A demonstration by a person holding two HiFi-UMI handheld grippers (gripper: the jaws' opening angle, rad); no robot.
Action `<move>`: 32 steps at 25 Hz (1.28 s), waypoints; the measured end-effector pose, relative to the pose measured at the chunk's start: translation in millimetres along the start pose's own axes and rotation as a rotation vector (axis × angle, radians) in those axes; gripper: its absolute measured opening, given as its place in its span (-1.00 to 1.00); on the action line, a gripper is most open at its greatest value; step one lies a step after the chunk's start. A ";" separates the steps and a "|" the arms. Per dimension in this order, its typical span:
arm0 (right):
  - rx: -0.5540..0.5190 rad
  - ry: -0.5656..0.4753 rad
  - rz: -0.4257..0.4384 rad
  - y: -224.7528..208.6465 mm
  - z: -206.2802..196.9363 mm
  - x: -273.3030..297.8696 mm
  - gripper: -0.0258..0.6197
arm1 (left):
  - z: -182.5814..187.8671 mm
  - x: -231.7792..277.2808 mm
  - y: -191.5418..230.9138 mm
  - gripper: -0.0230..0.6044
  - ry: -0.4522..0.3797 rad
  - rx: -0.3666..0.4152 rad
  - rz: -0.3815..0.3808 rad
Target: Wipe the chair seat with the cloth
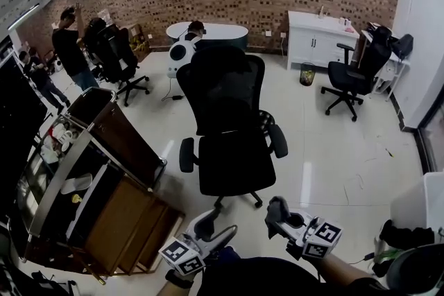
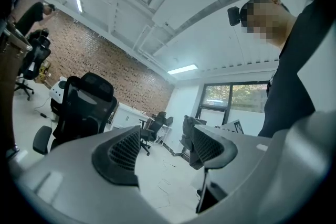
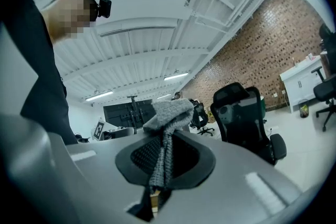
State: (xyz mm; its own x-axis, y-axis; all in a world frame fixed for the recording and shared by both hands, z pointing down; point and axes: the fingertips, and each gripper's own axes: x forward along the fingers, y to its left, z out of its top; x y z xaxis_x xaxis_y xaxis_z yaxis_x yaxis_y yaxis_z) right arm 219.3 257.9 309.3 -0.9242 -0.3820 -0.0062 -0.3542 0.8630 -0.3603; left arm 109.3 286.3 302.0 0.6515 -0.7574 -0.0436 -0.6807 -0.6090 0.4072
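The right gripper (image 3: 165, 157) is clamped on the grey cloth (image 3: 168, 113): its two dark ribbed pads are pressed together on a narrow strip of the knitted fabric. The rest of the cloth bunches up in a soft clump just past the jaw tips. In the head view this gripper (image 1: 277, 208) sits low and right of centre, with its marker cube (image 1: 322, 238) behind it toward the person.

The left gripper (image 2: 163, 149) has its jaws well apart. Only floor and the far side of the room show in the gap, and nothing is held. In the head view it (image 1: 211, 227) lies just left of the right gripper, at about the same height in the picture.

The black office chair (image 1: 232, 121) stands straight ahead of both grippers. Its seat (image 1: 236, 164) is the nearest part to them and faces them, but it is apart from both pairs of jaws. The cloth therefore hangs off the seat, touching nothing but the right gripper's pads. From the left gripper's own camera the chair (image 2: 84, 107) appears to the left of its jaws. From the right gripper's camera it (image 3: 244, 115) appears to the right of the held cloth.

A wooden cart (image 1: 104, 177) stands to the left of the left gripper, and a second black chair (image 1: 354, 76) is far ahead and to the right
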 end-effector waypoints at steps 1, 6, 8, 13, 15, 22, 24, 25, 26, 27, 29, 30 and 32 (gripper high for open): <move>0.004 0.003 0.001 -2.9 -0.5 1.8 -0.83 | 0.0 1.4 3.0 0.16 -0.001 -0.004 0.003; -0.002 0.006 -0.011 -22.2 6.3 20.8 -0.83 | 8.4 14.2 25.9 0.16 0.001 -0.013 -0.007; -0.001 0.001 -0.027 -35.6 10.7 34.7 -0.83 | 15.4 22.8 41.5 0.16 0.001 -0.012 -0.021; 0.002 -0.003 -0.069 -72.8 19.3 83.4 -0.83 | 31.2 45.2 101.9 0.16 0.008 -0.034 -0.048; 0.000 0.000 -0.082 -89.0 24.8 111.1 -0.83 | 41.4 54.8 131.3 0.16 0.014 -0.038 -0.065; 0.003 0.004 -0.123 -140.3 52.5 222.7 -0.83 | 92.9 75.7 231.5 0.16 0.048 -0.058 -0.127; 0.002 -0.013 -0.134 -149.4 61.0 246.7 -0.83 | 99.2 78.9 254.9 0.16 0.070 -0.056 -0.142; 0.001 -0.018 -0.137 -153.2 64.3 257.0 -0.83 | 102.6 81.0 265.5 0.16 0.076 -0.055 -0.146; -0.002 -0.021 -0.139 -156.9 67.0 266.1 -0.83 | 106.9 83.7 274.3 0.16 0.075 -0.055 -0.150; -0.004 -0.020 -0.140 -160.6 69.1 273.9 -0.83 | 111.5 86.4 281.0 0.16 0.071 -0.057 -0.155; 0.001 -0.018 -0.145 -167.6 71.2 286.8 -0.83 | 118.4 90.5 290.3 0.16 0.066 -0.061 -0.167; 0.006 -0.018 -0.146 -170.3 71.6 292.6 -0.83 | 120.3 91.6 294.4 0.16 0.068 -0.062 -0.171; 0.008 -0.018 -0.141 -173.4 73.3 303.5 -0.83 | 123.1 93.2 303.2 0.16 0.073 -0.063 -0.172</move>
State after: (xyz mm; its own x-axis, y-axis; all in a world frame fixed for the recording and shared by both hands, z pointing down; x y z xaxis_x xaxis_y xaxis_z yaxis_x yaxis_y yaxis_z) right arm 10.7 -31.9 301.5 -0.8626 -0.5051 0.0279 -0.4790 0.7977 -0.3662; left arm -77.6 2.1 309.1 0.7804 -0.6231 -0.0520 -0.5367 -0.7102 0.4556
